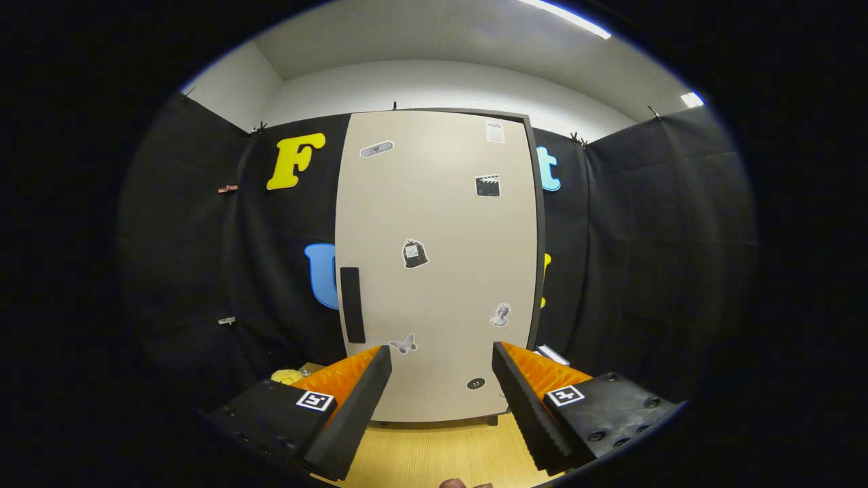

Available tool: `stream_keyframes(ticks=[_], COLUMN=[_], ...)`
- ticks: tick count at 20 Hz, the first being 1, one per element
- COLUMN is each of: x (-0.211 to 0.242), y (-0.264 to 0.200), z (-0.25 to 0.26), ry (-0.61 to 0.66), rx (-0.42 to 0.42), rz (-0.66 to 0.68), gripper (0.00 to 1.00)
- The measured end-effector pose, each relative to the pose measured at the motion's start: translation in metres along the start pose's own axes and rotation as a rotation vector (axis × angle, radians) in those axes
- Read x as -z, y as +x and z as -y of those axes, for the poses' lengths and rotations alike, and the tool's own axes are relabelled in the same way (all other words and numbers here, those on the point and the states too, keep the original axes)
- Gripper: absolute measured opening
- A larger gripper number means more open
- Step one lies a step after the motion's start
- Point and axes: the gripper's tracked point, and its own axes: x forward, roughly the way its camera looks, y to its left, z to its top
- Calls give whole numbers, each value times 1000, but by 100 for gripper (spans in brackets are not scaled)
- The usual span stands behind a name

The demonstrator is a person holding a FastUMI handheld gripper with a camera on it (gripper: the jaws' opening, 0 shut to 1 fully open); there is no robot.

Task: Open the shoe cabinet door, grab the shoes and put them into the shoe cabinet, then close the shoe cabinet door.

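Note:
The shoe cabinet [437,264] stands straight ahead against the black cloth wall, tall and beige. Its door is shut and carries several small stickers. A dark vertical handle [352,304] sits near the door's left edge, about level with the tips of my fingers and a little left of the left one. My gripper [441,356] is open, with nothing between its fingers, and points at the lower part of the door from some distance back. A small yellow object [287,375] lies on the floor left of the cabinet, partly hidden behind my left finger.
Light wooden floor [441,451] runs from under my fingers to the cabinet's base. Black cloth walls close in on the left and right. A flat white-edged object [553,354] lies low beside the cabinet's right side. A fingertip [456,483] shows at the floor's near edge.

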Motion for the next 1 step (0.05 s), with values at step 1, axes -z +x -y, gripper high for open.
stream_keyframes(ticks=[1], x=[0], y=[0], z=[1], ry=[1], rx=[-1], rz=[0], gripper=[97])
